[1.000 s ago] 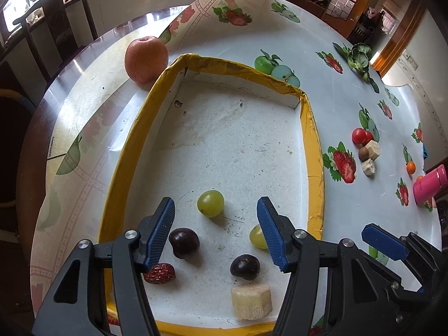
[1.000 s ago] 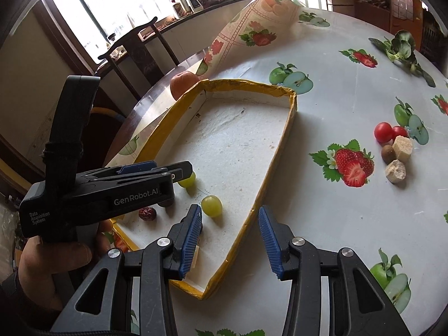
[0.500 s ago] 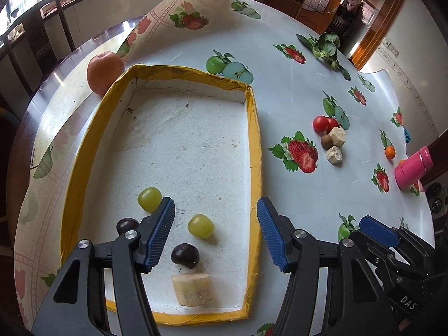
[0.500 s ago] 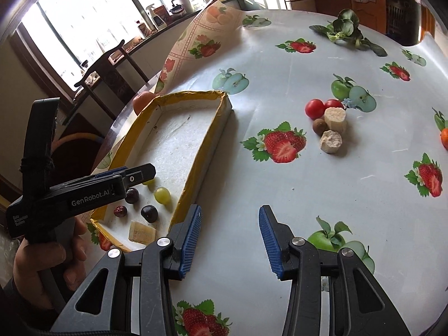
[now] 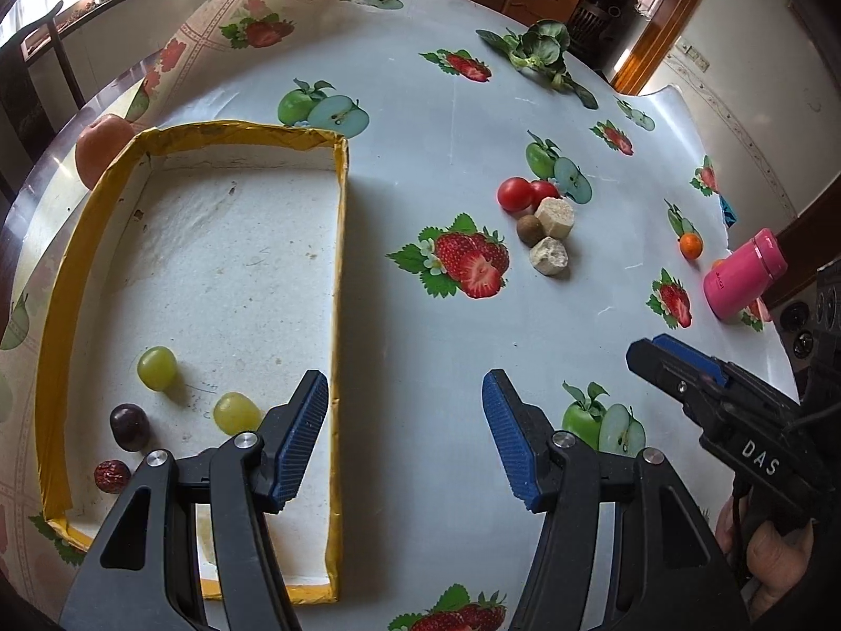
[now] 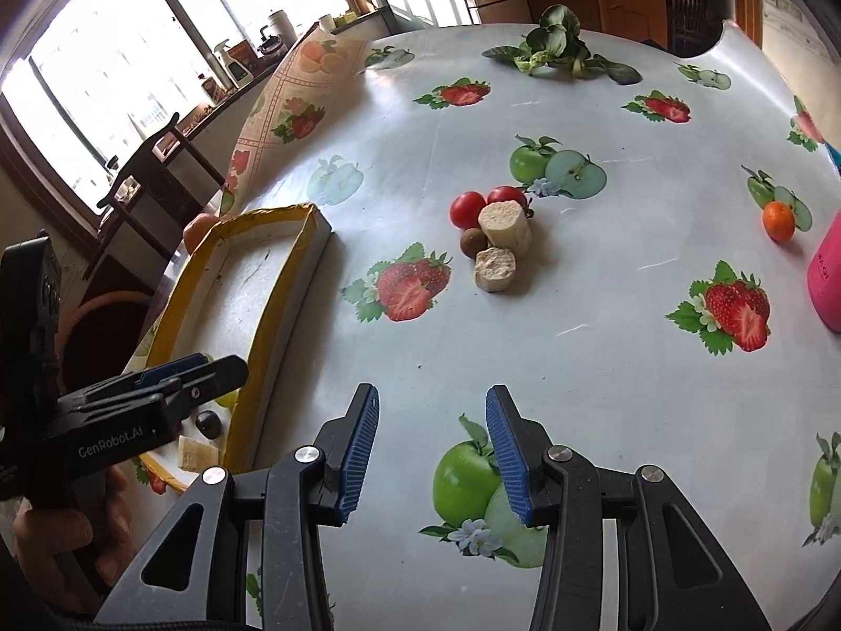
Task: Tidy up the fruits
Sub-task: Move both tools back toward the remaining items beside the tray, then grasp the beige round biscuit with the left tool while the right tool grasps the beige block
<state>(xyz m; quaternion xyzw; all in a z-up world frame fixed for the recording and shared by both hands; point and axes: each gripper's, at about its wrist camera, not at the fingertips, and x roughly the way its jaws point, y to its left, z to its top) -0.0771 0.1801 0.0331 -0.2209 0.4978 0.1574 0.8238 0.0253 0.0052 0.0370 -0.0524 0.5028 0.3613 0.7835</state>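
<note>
A yellow-rimmed white tray (image 5: 340, 263) (image 6: 273, 310) holds two green grapes (image 5: 156, 367), a dark plum (image 5: 129, 426) and a red date (image 5: 111, 475). A loose pile lies on the cloth: two red tomatoes (image 5: 514, 193) (image 6: 467, 209), a brown round fruit (image 5: 529, 229) and two pale fruit chunks (image 5: 555, 216) (image 6: 503, 224). My left gripper (image 5: 404, 439) is open and empty above the tray's right rim. My right gripper (image 6: 431, 452) is open and empty over bare cloth, well short of the pile.
A pink bottle (image 5: 744, 273) and small oranges (image 5: 690, 245) (image 6: 779, 221) lie at the right. Green leafy vegetable (image 5: 541, 52) lies at the far side. An apple (image 5: 100, 142) sits behind the tray. A chair (image 6: 152, 179) stands beyond the table's left edge.
Both grippers have swung right, away from the tray's inside toward the cloth and the loose pile. Both stay open and empty.
</note>
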